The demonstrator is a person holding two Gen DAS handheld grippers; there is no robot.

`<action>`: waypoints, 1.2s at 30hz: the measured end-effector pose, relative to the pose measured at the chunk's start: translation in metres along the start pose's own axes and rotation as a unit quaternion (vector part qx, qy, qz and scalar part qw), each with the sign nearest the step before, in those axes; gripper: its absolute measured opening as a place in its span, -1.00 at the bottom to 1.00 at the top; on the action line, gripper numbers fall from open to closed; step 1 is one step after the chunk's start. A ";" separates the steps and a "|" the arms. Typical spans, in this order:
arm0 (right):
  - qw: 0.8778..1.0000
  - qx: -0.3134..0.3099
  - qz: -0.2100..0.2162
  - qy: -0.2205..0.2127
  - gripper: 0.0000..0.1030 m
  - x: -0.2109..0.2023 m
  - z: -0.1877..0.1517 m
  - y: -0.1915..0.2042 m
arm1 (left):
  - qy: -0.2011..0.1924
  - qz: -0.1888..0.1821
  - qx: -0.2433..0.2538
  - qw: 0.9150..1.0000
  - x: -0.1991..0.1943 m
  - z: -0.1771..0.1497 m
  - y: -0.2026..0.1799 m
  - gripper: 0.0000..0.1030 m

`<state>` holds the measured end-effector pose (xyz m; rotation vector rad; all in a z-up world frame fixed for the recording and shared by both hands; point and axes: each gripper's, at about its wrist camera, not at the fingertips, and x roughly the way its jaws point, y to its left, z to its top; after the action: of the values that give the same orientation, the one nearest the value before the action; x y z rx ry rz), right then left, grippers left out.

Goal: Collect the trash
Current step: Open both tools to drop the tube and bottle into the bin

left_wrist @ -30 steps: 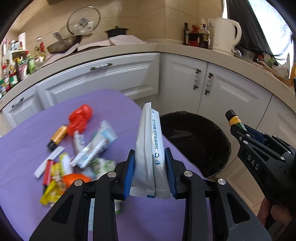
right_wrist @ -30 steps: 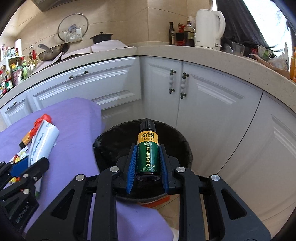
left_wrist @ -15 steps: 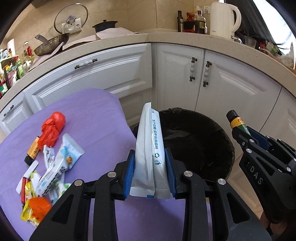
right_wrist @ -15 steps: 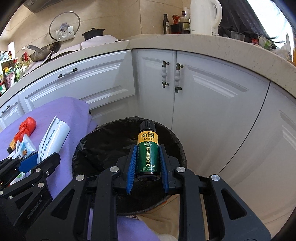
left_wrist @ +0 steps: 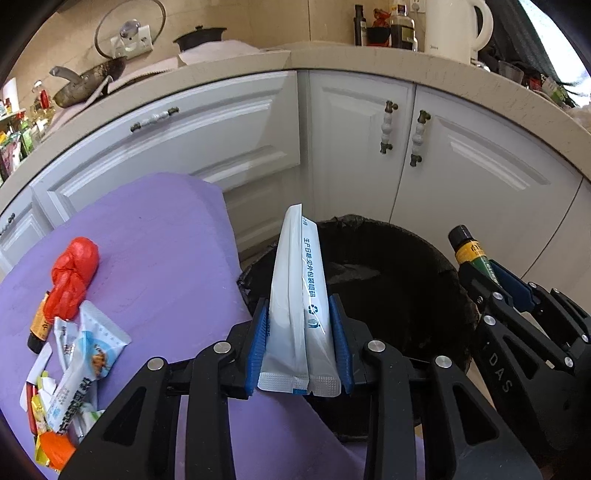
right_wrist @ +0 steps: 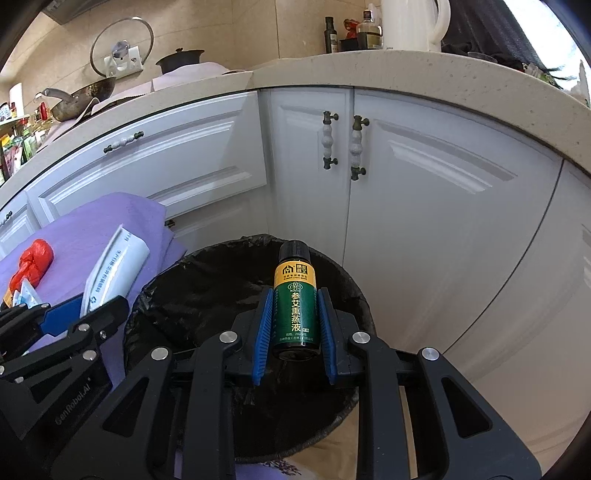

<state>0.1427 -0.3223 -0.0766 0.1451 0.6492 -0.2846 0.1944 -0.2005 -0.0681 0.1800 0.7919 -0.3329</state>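
My left gripper (left_wrist: 299,325) is shut on a white sachet packet (left_wrist: 297,295) with blue print, held upright over the near rim of the black-lined trash bin (left_wrist: 391,280). My right gripper (right_wrist: 294,314) is shut on a small green bottle (right_wrist: 294,299) with a yellow band and black cap, held over the bin (right_wrist: 192,295). The bottle also shows in the left wrist view (left_wrist: 467,247). The packet also shows in the right wrist view (right_wrist: 114,269). More trash lies on the purple table (left_wrist: 159,240): a red crumpled bag (left_wrist: 74,273) and several wrappers (left_wrist: 85,354).
White kitchen cabinets (left_wrist: 369,147) curve behind the bin under a beige counter (left_wrist: 480,85). A kettle (left_wrist: 458,26), bottles, a pan (left_wrist: 85,85) and a pot stand on the counter. A small brown bottle (left_wrist: 38,328) lies by the red bag.
Both grippers have moved to the right toward the bin, each holding its item. The table's trash pile has slid toward the left edge of the left wrist view.
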 end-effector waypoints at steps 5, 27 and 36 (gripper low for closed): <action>1.000 0.006 0.000 0.006 -0.32 0.005 -0.001 0.000 | 0.011 -0.002 -0.013 1.000 0.004 0.000 0.006 -0.09; 1.000 0.001 0.018 0.000 -0.31 -0.058 -0.016 0.047 | -0.039 0.028 -0.047 0.998 -0.075 -0.035 0.071 0.00; 0.998 -0.023 0.057 0.000 -0.30 -0.086 -0.031 0.099 | -0.045 0.079 -0.076 0.993 -0.111 -0.072 0.128 0.00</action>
<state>0.0895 -0.2031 -0.0436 0.1370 0.6444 -0.1592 0.1194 -0.0361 -0.0333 0.0828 0.7057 -0.1290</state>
